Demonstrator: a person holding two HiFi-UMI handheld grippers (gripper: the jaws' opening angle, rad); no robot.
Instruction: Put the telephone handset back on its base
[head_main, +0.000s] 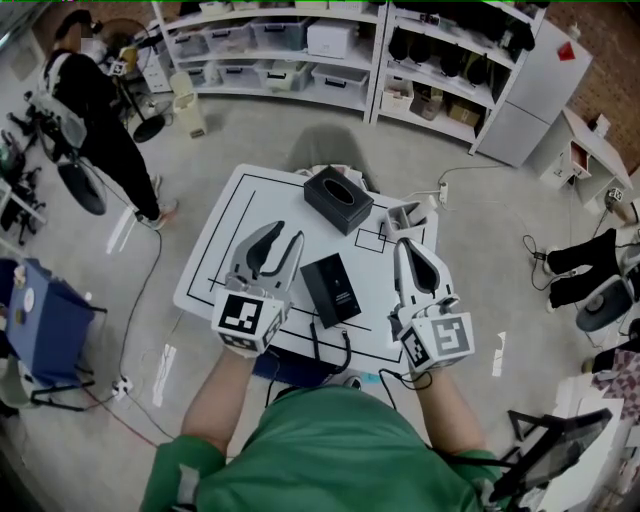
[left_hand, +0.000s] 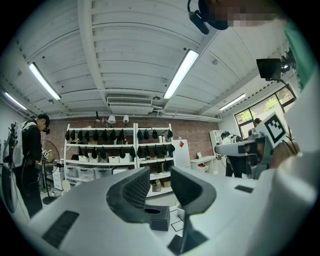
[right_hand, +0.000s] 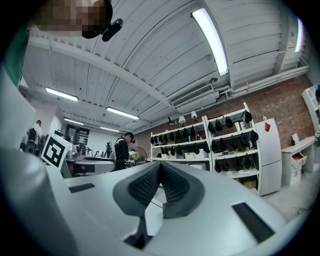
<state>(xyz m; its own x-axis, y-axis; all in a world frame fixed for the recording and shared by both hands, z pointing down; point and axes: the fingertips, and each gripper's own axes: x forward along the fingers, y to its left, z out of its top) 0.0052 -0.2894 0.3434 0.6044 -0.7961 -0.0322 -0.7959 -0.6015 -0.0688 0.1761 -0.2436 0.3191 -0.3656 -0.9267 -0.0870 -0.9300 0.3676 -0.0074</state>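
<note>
A flat black telephone (head_main: 332, 290) lies on the white table (head_main: 215, 270) near its front edge, with a black cord (head_main: 330, 348) running off the front. I cannot tell handset from base. My left gripper (head_main: 283, 240) is just left of the telephone, open, with nothing between its fingers. In the left gripper view that gripper (left_hand: 161, 187) tilts upward toward the shelves. My right gripper (head_main: 403, 243) is to the right of the telephone, shut and holding nothing. In the right gripper view its pads (right_hand: 160, 170) meet at the tips.
A black tissue-style box (head_main: 338, 198) with an oval opening sits at the table's far side, and shows as the black box (left_hand: 152, 218) in the left gripper view. A small grey-white holder (head_main: 405, 215) stands at the far right corner. Shelves (head_main: 280, 50) line the back; a person (head_main: 95, 110) stands far left.
</note>
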